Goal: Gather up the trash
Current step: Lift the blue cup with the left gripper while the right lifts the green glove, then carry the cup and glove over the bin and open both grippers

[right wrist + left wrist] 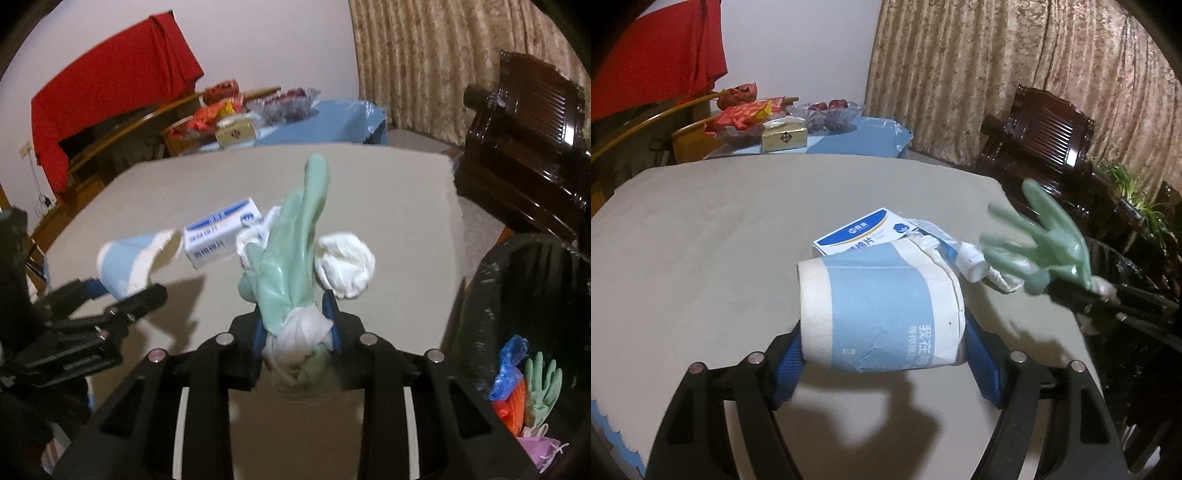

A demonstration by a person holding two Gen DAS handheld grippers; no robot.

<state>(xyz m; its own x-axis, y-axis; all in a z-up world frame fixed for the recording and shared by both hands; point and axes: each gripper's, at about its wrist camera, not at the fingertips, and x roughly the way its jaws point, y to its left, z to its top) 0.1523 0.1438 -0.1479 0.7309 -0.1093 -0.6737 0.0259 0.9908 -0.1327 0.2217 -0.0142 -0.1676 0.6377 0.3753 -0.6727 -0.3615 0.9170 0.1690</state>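
My left gripper [882, 350] is shut on a crushed blue and white paper cup [882, 314], held above the grey table [701, 240]; the cup also shows in the right wrist view [133, 262]. My right gripper [295, 332] is shut on a green rubber glove [291, 266], which hangs above the table and shows in the left wrist view [1038, 243]. A blue and white carton [221, 232] and a crumpled white wad [345, 264] lie on the table. A small tube [964, 262] lies beside the carton [864, 230].
A black-lined trash bin [517, 295] stands at the table's right, holding a green glove [543, 387] and coloured wrappers. Dark wooden chairs [1045, 136] stand to the right. Behind is a second table [849, 136] with a tissue box, snacks and a glass fruit bowl.
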